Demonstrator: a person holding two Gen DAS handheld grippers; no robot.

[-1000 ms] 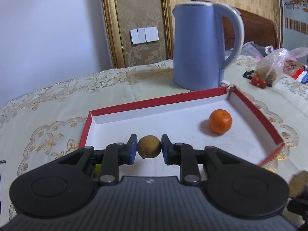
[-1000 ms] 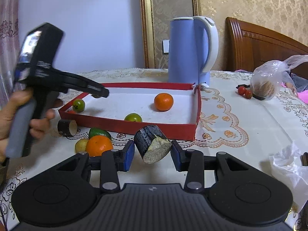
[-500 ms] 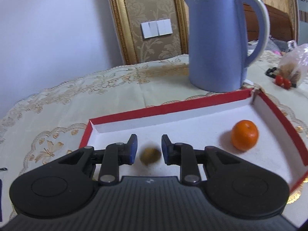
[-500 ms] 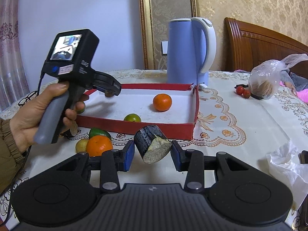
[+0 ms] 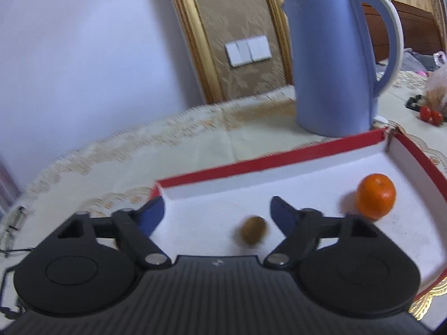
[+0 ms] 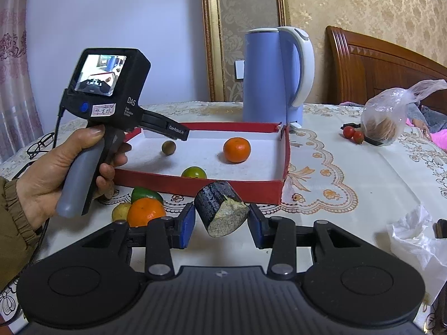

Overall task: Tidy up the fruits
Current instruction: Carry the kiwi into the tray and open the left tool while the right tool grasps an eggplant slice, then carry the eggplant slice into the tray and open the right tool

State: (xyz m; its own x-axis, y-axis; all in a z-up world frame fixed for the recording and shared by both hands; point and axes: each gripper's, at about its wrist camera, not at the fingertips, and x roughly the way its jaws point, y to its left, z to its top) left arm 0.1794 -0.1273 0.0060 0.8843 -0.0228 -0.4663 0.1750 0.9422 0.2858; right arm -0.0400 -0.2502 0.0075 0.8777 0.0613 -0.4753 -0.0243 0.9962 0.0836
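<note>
- I am clamping my right gripper (image 6: 221, 224) on a dark, rough-cut cylindrical chunk (image 6: 220, 212); it wants a level carry over the red rim ahead.
- My left gripper (image 5: 217, 213) is hanging spread wide, empty, just above a small fuzzy brown fruit (image 5: 253, 230).
- Beyond, a glossy round orange (image 5: 376, 196) is sitting in the white-floored cardboard tray (image 5: 268, 162).

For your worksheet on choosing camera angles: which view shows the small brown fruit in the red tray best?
The right wrist view: the small brown fruit is sharp, resting on the red tray floor. In the left wrist view it is nearer but motion-blurred, between the open left tongs.
</note>
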